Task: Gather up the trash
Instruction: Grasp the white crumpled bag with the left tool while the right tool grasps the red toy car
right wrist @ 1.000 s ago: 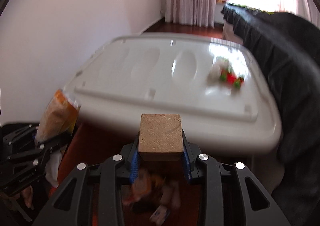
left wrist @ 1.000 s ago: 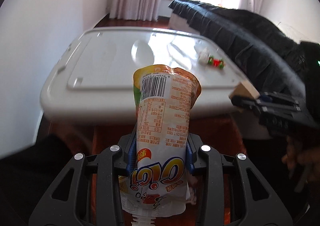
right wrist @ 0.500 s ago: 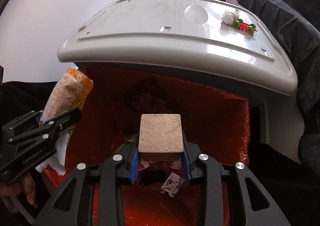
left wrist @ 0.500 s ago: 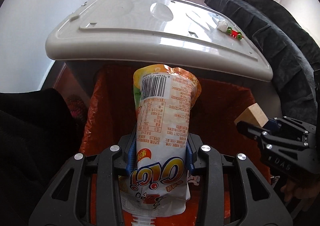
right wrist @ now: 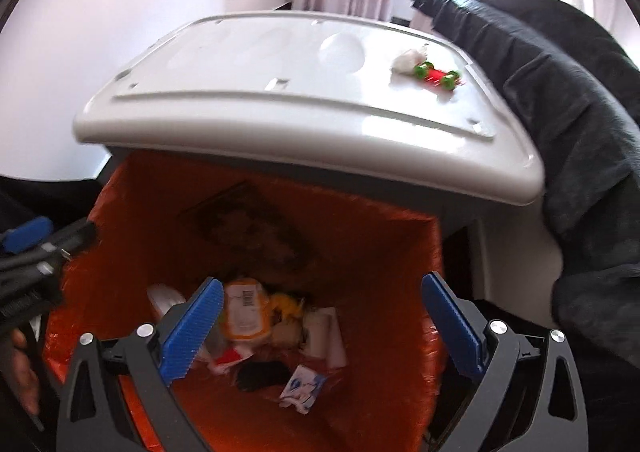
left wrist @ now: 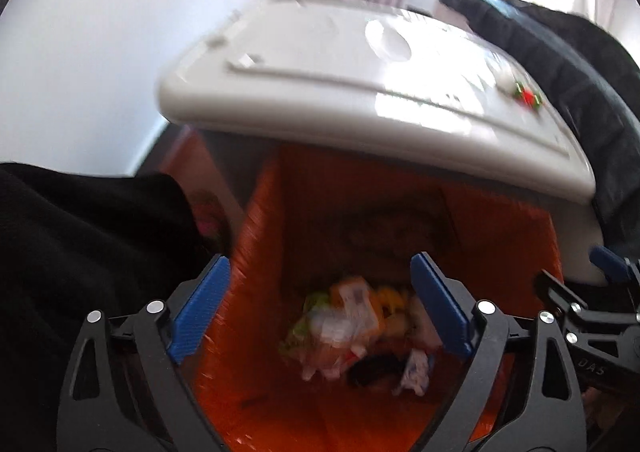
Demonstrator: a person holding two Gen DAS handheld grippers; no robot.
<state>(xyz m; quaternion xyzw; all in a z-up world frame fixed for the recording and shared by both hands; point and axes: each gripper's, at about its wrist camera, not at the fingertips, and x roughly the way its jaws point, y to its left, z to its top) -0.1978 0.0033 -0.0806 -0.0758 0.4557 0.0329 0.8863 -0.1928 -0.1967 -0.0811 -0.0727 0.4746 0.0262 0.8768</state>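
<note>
both tools (left wrist: 320,308) (right wrist: 320,328) released (two items binned).

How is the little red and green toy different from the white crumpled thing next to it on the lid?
The red and green toy is brightly colored, while the white crumpled thing is plain white. The toy has a long shape with green wheel-like ends; the white thing is a soft-looking lump with no clear shape. The toy lies nearer the lid's right edge, the white thing just left of it. Both rest on the gray lid, close together.
</note>
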